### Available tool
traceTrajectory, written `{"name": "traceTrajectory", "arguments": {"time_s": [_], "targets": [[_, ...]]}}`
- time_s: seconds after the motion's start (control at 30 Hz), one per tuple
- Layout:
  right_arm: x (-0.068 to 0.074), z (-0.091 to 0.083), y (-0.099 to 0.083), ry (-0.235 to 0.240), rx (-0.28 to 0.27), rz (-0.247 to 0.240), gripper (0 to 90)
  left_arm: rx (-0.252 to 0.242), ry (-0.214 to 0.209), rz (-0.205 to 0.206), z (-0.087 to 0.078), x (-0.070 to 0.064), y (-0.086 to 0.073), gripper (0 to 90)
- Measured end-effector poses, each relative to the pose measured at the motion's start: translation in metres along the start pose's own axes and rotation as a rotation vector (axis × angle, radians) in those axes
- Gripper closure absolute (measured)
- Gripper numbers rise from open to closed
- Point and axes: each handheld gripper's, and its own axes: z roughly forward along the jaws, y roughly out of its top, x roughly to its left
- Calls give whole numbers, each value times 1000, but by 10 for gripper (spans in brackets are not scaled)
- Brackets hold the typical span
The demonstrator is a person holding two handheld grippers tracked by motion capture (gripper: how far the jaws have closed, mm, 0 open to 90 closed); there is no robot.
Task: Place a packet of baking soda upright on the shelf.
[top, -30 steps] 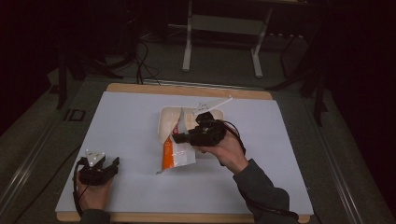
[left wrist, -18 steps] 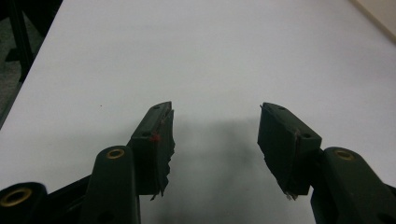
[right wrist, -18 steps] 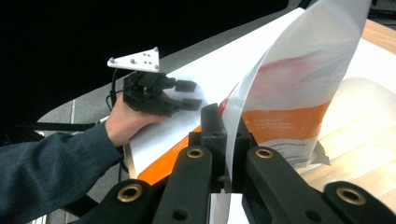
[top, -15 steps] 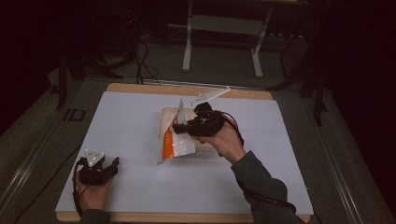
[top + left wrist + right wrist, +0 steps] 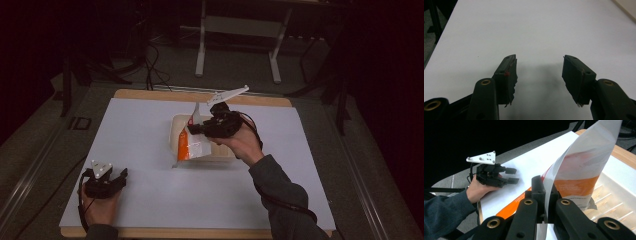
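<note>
Above the clear tray (image 5: 176,131) at mid-table, the raised right gripper (image 5: 192,128) pinches an orange-and-white pouch (image 5: 191,145), while the left gripper (image 5: 121,176) rests wide-jawed near the table's front-left corner.

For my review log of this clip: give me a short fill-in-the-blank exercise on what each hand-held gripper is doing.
1. The right hand-held gripper is shut on the ___ and white pouch.
2. The left hand-held gripper rests on the table with its jaws ___.
3. Under the pouch lies a clear plastic ___.

Missing words: orange; open; tray
</note>
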Motion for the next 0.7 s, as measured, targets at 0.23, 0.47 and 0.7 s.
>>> {"name": "traceTrajectory", "arguments": {"time_s": [0.23,0.47,0.7], "targets": [[-5,-4,9,-25,-5,-9,900,-3,3,-3,0,0,0,454],[-11,-2,13,-35,-10,-17,900,-3,2,-9,0,1,0,454],[-17,1,18,-48,-14,-21,900,-2,3,-7,0,1,0,454]]}}
